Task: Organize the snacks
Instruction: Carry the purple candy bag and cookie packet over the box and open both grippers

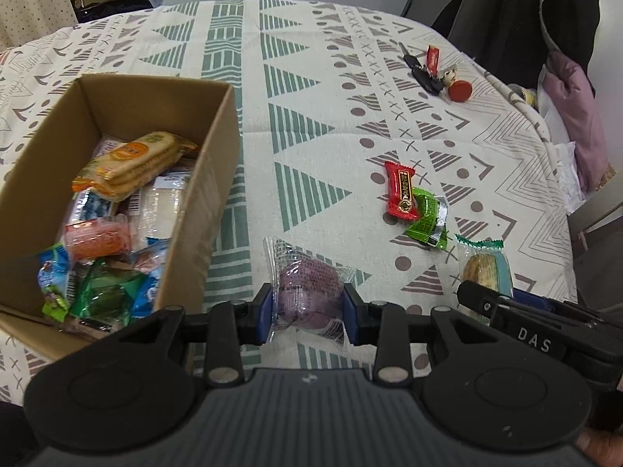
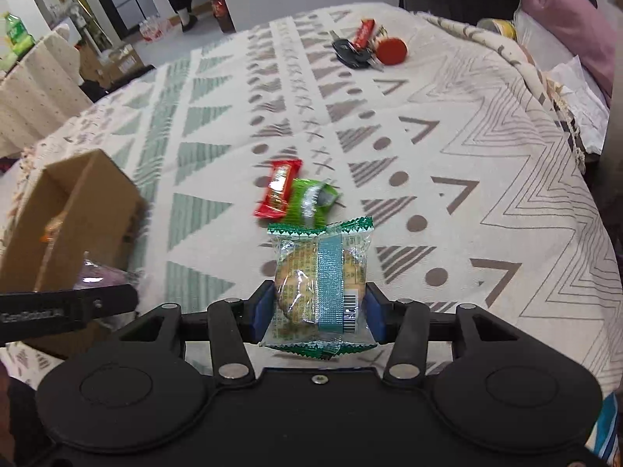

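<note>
The purple snack in clear wrap (image 1: 307, 292) sits clamped in the left gripper (image 1: 307, 307), just right of the open brown cardboard box (image 1: 218, 179). The right gripper (image 2: 317, 307) is clamped on the green-edged biscuit packet (image 2: 319, 284). Both pickups look made; next, each must travel over the box and release.

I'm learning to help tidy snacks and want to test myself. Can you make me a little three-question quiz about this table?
1. True or false: the left gripper is closed on a purple snack.
2. What does the right gripper hold? A) keys B) a biscuit pack with a blue stripe C) nothing
3. Fill in: the red candy and green candy lie on the ____, outside the cardboard box.

Key:
1. True.
2. B, the biscuit pack.
3. Tablecloth; the two candies overlap.
</note>
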The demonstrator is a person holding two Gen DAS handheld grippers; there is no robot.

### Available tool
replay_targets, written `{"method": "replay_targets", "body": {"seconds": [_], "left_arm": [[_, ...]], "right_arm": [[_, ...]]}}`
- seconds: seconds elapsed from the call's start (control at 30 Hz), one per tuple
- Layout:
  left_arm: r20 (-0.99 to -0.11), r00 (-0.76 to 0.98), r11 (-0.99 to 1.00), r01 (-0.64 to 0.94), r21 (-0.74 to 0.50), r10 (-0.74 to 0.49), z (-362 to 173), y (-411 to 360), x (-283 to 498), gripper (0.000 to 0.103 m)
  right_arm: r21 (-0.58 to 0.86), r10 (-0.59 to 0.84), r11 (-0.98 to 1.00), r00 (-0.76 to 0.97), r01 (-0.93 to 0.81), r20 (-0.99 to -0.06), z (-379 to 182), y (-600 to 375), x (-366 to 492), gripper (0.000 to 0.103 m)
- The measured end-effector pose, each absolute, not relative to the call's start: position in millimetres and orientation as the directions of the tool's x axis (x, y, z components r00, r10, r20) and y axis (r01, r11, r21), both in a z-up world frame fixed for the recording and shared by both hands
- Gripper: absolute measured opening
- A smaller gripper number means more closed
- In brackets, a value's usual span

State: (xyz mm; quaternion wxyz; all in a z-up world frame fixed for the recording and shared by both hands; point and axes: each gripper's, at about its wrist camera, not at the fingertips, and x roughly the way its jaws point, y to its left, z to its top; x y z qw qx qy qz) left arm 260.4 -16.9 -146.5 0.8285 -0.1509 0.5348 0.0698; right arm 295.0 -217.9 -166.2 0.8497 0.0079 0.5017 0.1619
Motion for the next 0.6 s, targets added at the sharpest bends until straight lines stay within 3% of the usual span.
{"method": "replay_targets", "body": {"seconds": [0.6], "left_arm": [[-0.876, 0.477, 0.927, -0.294, -0.234, -0.07, -98, 38, 223, 0.035]], "right_arm": [[0.232, 0.374, 0.917, 0.5, -0.324, -0.781, -105, -165, 250, 0.047]]}}
